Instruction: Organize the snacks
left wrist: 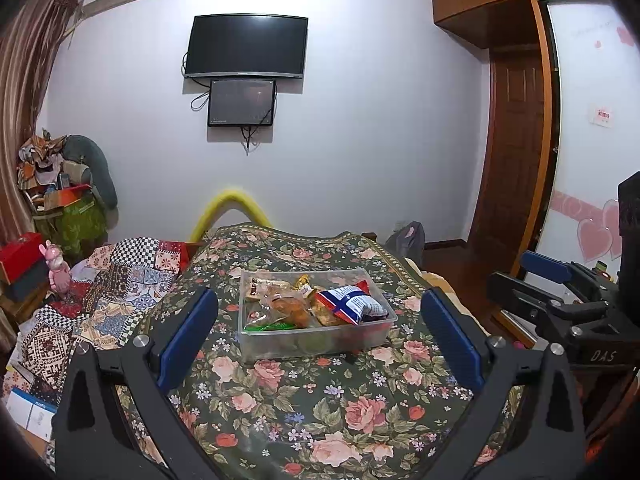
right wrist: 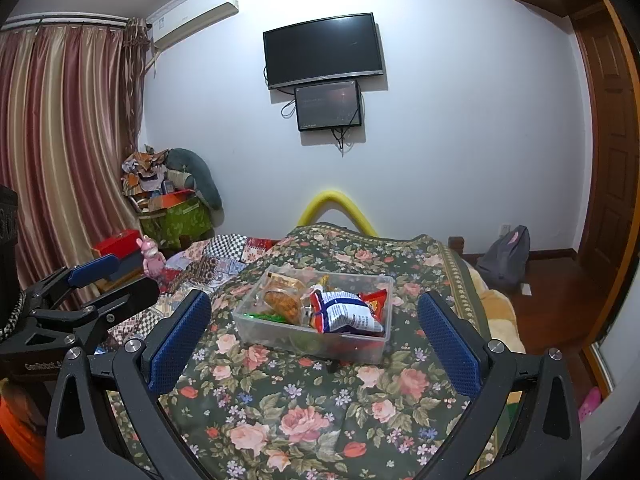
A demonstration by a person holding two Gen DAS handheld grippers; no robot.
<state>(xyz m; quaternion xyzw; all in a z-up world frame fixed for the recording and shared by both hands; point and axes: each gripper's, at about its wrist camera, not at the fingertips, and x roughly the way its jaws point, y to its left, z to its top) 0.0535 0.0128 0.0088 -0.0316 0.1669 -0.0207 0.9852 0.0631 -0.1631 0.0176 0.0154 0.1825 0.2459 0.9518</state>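
Observation:
A clear plastic box (left wrist: pixel 256 340) (right wrist: pixel 256 330) sits on a floral cloth. It holds several snack packets, with a blue, white and red bag (left wrist: pixel 354 304) (right wrist: pixel 344 314) on top and an orange snack pack (left wrist: pixel 290 308) (right wrist: pixel 282 302) beside it. My left gripper (left wrist: pixel 318 340) is open and empty, its blue pads wide apart in front of the box. My right gripper (right wrist: pixel 314 340) is open and empty too, just short of the box. Each gripper shows at the edge of the other's view.
The floral cloth (left wrist: pixel 304 408) covers a raised surface. A patchwork quilt (left wrist: pixel 120 280) lies to the left with a pink toy (left wrist: pixel 58 268) and a red box (left wrist: pixel 20 256). A grey backpack (right wrist: pixel 506 256) stands on the floor to the right, near a wooden wardrobe (left wrist: pixel 516 120).

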